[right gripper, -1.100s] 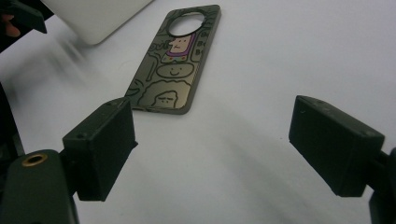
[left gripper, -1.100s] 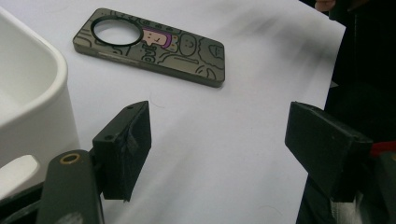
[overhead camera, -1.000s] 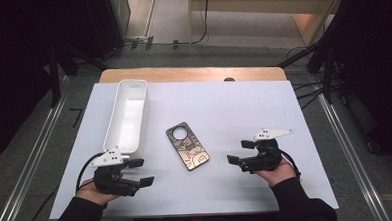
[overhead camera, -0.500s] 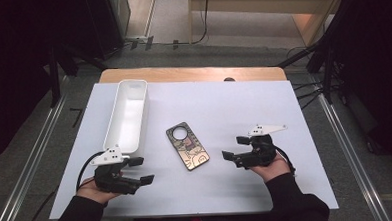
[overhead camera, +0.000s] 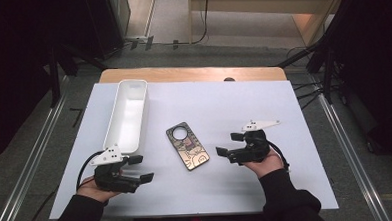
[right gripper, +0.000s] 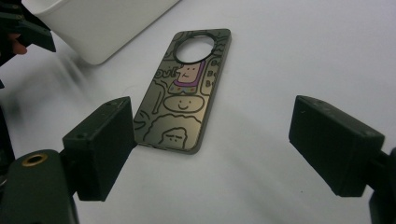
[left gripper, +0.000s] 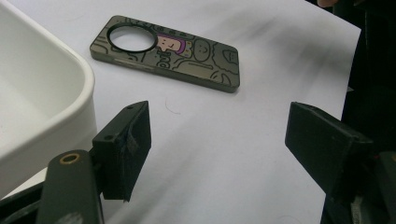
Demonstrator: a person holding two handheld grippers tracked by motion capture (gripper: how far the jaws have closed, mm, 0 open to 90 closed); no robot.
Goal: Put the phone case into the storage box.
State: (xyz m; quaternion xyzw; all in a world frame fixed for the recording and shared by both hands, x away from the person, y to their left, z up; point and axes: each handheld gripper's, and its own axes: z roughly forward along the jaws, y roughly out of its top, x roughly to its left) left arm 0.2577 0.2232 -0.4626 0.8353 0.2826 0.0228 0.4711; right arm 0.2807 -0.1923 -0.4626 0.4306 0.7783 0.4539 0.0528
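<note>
A dark phone case [overhead camera: 187, 146] with cartoon drawings and a round camera hole lies flat in the middle of the white table sheet [overhead camera: 219, 104]. My right gripper [overhead camera: 225, 145] is just right of it, jaws open and pointing left at the case [right gripper: 183, 93], nothing between them. My left gripper [overhead camera: 141, 169] rests near the front left, jaws open and empty, aimed toward the case [left gripper: 168, 50]. A long white tray [overhead camera: 126, 113] stands left of the case.
The tray's rounded corner [left gripper: 42, 93] is close to my left gripper's left jaw. The sheet's front edge is near both hands. A wooden table edge [overhead camera: 192, 73] runs along the back; metal rails flank the table.
My right gripper has slid left across the sheet toward the phone case. The left gripper has stayed where it was.
</note>
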